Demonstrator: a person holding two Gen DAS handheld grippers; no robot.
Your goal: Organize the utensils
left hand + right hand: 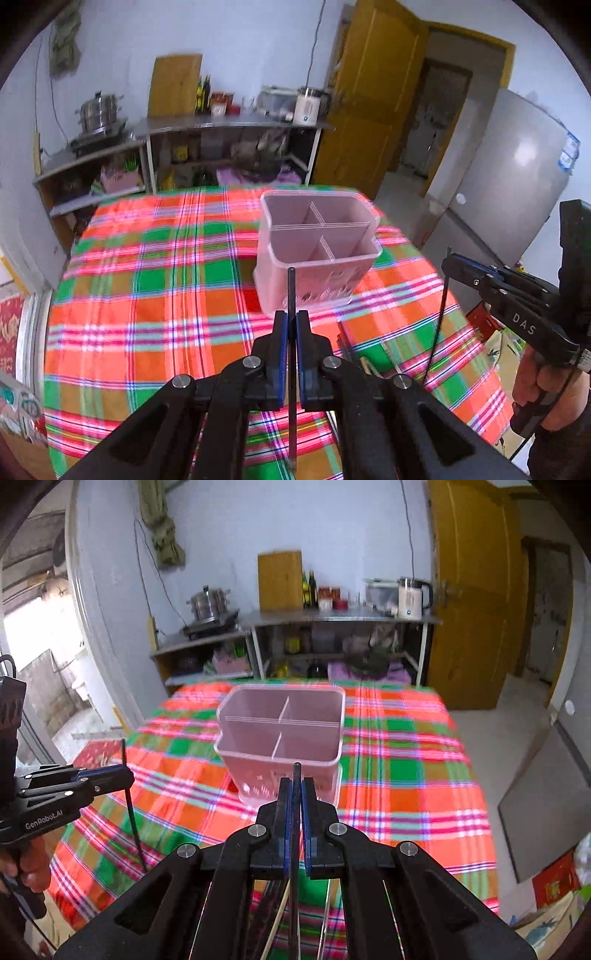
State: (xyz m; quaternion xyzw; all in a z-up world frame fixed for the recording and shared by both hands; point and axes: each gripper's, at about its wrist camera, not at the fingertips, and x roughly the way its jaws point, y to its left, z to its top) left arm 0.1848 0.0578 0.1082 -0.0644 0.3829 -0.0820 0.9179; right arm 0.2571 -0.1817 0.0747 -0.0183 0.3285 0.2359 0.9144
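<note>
Left gripper (pixel 291 321): jaws pressed onto a thin black stick (pixel 291 295), likely a chopstick. The stick stands upright between the pads, its top end poking just above the fingertips and its lower length running down behind the jaws toward the bottom of the left wrist view.

Right gripper (pixel 296 788): jaws likewise pinching a second black stick (pixel 296 775), upright, tip just above the fingertips, shaft continuing down below the jaws. In the left wrist view this gripper appears at the right edge (pixel 448 262), with its stick hanging down from the fingertips.

Pink plastic holder (pixel 317 251): stands on the table straight ahead of both pairs of jaws, beyond the fingertips and not touching either stick. Open top, four compartments split by cross walls; the compartments look vacant from both views. Same holder in the right wrist view (pixel 280 734), slightly left of the jaw line.

Table surface: plaid cloth (pixel 166 295) in orange, green and pink, under and ahead of both grippers.

Below the right jaws, a few more thin sticks, one pale; detail blurred.
</note>
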